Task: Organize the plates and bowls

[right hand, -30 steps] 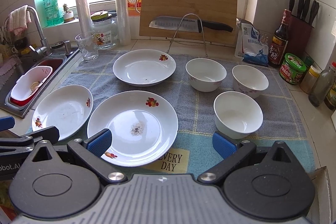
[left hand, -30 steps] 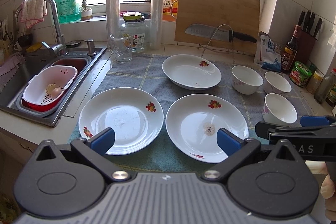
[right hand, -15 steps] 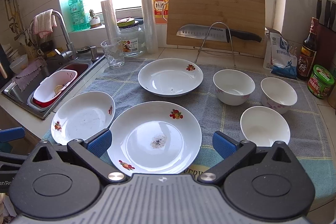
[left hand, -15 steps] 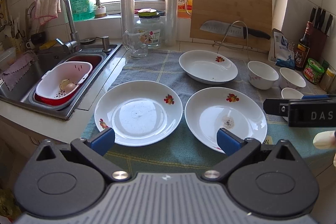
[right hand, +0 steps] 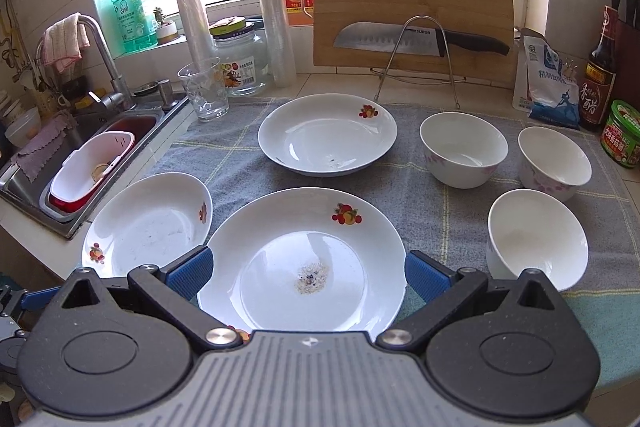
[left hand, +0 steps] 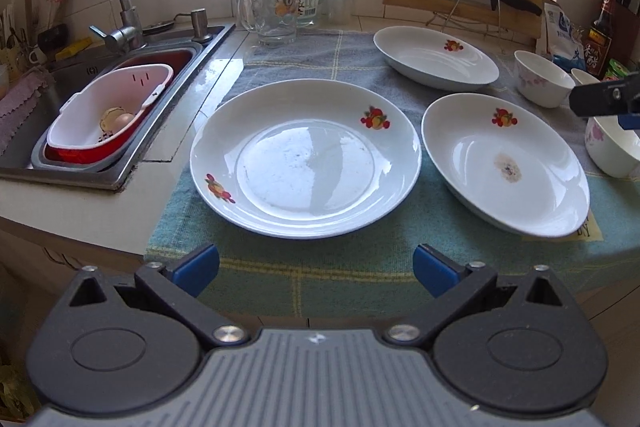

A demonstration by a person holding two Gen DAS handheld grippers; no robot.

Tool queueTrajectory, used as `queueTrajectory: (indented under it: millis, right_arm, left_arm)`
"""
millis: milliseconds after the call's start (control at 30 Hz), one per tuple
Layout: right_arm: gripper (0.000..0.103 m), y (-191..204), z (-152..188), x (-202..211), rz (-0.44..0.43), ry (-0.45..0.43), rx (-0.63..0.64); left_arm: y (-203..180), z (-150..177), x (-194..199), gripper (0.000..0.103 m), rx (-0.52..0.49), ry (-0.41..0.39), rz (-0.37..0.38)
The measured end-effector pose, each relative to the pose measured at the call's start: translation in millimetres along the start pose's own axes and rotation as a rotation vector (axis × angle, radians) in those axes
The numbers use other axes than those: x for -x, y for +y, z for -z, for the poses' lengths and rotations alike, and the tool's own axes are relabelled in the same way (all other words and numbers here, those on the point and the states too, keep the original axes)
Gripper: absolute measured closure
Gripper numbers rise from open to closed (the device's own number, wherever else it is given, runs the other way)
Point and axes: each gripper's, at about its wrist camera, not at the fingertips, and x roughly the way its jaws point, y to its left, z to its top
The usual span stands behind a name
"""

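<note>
Glazed white plates sit by the mat's front edge, the left plate point(left hand: 306, 157) near its left corner. Both the left gripper point(left hand: 316, 269) and right gripper point(right hand: 308, 273) gape wide, empty. A shallow rim pinch could let slick porcelain slide out.

A cloth point(right hand: 436, 211) covers the counter across the middle of the right wrist frame. On it, three plates: the near plate point(right hand: 300, 259) at lower centre, the left plate point(right hand: 148, 223) just beside it at lower left, the far plate point(right hand: 328, 133) above centre. Three bowls sit to the right (two in a row behind, one nearer): the back bowl point(right hand: 464, 149), the right bowl point(right hand: 554, 163), the front bowl point(right hand: 536, 237). The sink point(right hand: 132, 123) lies at left, a basin point(right hand: 86, 167) inside it. A cutting board point(right hand: 412, 3) stands at upper centre behind a knife point(right hand: 416, 41).
</note>
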Motion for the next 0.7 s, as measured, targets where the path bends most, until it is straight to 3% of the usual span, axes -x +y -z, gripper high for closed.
queueTrajectory:
  millis: [467,700]
  right_arm:
    - [0.000,39,-24,-34,0.009,0.021,0.041]
    - [0.000,70,-41,-55,0.018,0.012,0.118]
  left_arm:
    - [33,-8,-46,0.001,-0.017,0.045,0.086]
    - [35,-13,-54,0.000,-0.104,0.037,0.091]
